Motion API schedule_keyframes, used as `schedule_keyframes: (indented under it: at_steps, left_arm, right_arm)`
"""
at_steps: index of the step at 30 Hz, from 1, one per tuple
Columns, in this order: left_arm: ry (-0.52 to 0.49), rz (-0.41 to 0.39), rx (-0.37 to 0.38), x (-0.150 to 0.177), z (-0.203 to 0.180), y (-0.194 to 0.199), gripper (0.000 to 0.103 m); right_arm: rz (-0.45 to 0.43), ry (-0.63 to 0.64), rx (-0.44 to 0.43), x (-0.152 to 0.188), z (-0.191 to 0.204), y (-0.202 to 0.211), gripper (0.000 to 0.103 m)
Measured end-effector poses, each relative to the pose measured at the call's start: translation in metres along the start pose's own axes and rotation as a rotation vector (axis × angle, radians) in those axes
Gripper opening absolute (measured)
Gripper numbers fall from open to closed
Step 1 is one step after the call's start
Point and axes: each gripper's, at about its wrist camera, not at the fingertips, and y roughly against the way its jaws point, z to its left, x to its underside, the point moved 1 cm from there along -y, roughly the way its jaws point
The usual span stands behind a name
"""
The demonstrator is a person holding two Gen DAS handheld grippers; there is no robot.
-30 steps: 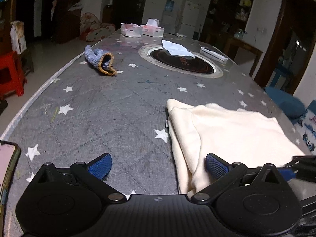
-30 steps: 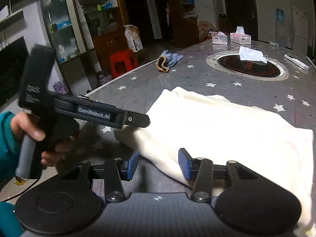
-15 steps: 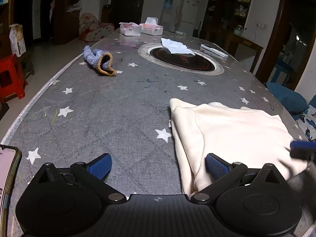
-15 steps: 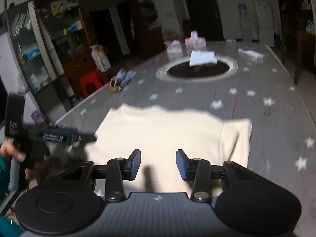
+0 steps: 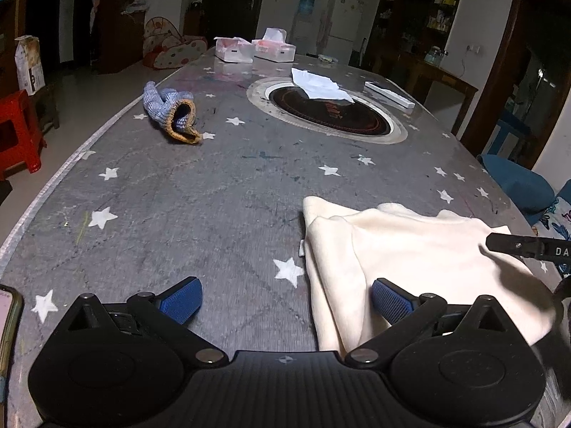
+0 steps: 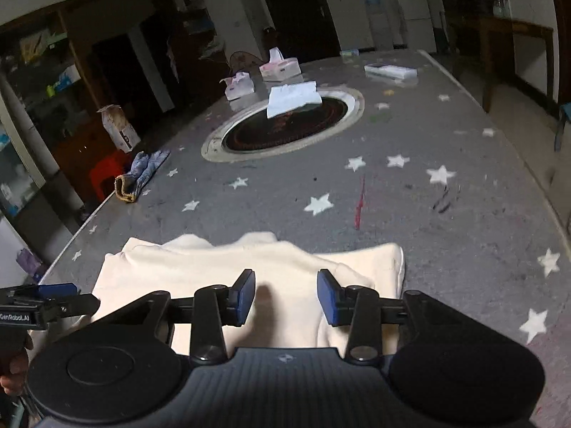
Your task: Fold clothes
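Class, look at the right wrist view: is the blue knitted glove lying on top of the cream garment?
No: the glove lies apart from the garment.

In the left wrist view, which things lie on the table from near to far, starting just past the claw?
Cream garment → blue knitted glove → round black cooktop set into the table → white tissue on its far edge → two tissue boxes at the far end.
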Motion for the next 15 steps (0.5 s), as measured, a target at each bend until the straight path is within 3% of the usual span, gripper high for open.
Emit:
schedule_keyframes:
  at_steps: [7,15]
  left_arm:
    - [-0.002,0.006,-0.012,-0.006,-0.002,-0.007,0.103]
    - [0.069,-0.014,-0.005,-0.012,0.012,0.008,0.103]
  right_arm:
    - [-0.011,0.209,0.037,0.005,0.041,0.011,0.04]
    - [0.008,0.527,-0.124,0.035,0.126,0.028,0.047]
